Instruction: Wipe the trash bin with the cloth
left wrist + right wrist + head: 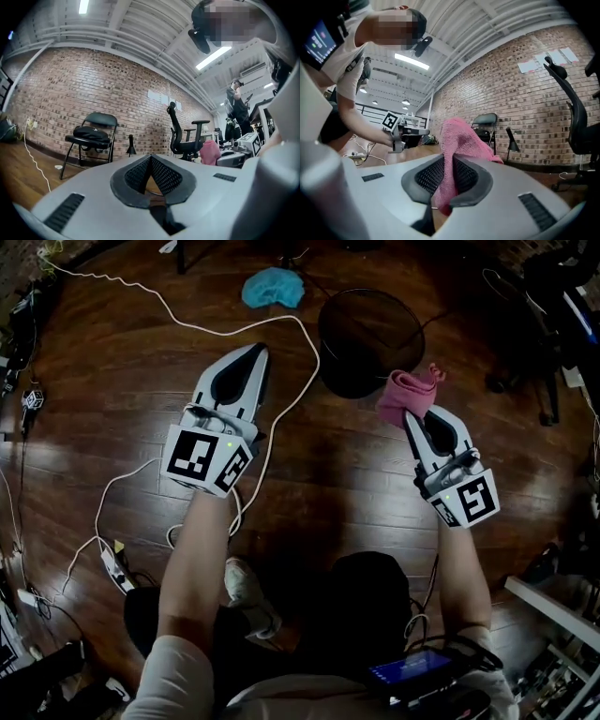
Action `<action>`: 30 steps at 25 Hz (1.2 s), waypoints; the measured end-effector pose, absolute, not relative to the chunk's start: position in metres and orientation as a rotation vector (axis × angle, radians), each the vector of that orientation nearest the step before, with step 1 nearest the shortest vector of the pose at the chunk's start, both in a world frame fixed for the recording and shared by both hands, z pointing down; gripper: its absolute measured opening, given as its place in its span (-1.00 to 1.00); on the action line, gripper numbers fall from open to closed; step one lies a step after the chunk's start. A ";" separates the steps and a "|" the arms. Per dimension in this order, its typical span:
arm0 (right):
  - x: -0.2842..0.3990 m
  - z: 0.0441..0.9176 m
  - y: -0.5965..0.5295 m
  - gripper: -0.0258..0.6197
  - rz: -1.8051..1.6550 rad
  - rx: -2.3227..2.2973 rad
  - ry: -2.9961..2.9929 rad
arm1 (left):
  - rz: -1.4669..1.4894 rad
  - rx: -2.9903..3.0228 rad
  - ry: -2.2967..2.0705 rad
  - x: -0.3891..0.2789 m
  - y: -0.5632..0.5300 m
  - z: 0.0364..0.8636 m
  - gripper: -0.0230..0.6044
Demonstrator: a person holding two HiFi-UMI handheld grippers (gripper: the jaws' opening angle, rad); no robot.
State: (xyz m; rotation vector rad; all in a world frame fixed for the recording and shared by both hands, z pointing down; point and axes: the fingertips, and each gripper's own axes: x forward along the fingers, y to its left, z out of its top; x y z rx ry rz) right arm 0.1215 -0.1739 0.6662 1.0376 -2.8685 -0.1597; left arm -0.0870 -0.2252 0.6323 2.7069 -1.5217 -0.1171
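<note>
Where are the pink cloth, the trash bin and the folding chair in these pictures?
pink cloth [409, 390], head view, bunched middle of the fabric.
trash bin [361, 338], head view, inner mesh wall.
folding chair [101, 119], left gripper view, backrest.

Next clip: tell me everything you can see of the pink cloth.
The pink fuzzy cloth looks like terry towelling, bunched and crumpled. It is pinched between the closed jaws of the right gripper. Most of it sticks out past the jaw tips in a loose fold, and a short end hangs behind the pads. It is held in the air beside the near rim of the round black mesh trash bin; whether it touches the bin cannot be told.
</note>
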 end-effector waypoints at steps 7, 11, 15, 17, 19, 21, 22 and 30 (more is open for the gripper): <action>0.035 0.764 -0.178 -0.80 -0.089 0.862 -2.918 | -0.014 2.633 -1.546 -0.099 -0.202 0.716 -0.90; -0.008 0.799 -0.190 -0.80 -0.038 0.729 -2.894 | -0.033 2.527 -1.605 -0.122 -0.192 0.748 -0.90; -0.051 0.816 -0.190 -0.80 -0.040 0.501 -2.899 | -0.041 2.476 -1.630 -0.134 -0.190 0.762 -0.90; -0.065 0.819 -0.193 -0.80 -0.095 0.477 -2.878 | -0.044 2.479 -1.632 -0.137 -0.189 0.763 -0.90; -0.062 0.824 -0.211 -0.80 -0.092 0.600 -2.836 | -0.051 2.480 -1.632 -0.138 -0.191 0.762 -0.90; -0.048 0.829 -0.234 -0.80 -0.028 0.782 -2.795 | -0.069 2.474 -1.627 -0.136 -0.193 0.761 -0.90; -0.039 0.831 -0.242 -0.80 0.019 0.867 -2.782 | -0.073 2.477 -1.618 -0.133 -0.193 0.761 -0.90; 0.043 0.847 -0.242 -0.80 0.274 1.218 -2.718 | -0.033 2.532 -1.510 -0.100 -0.192 0.774 -0.90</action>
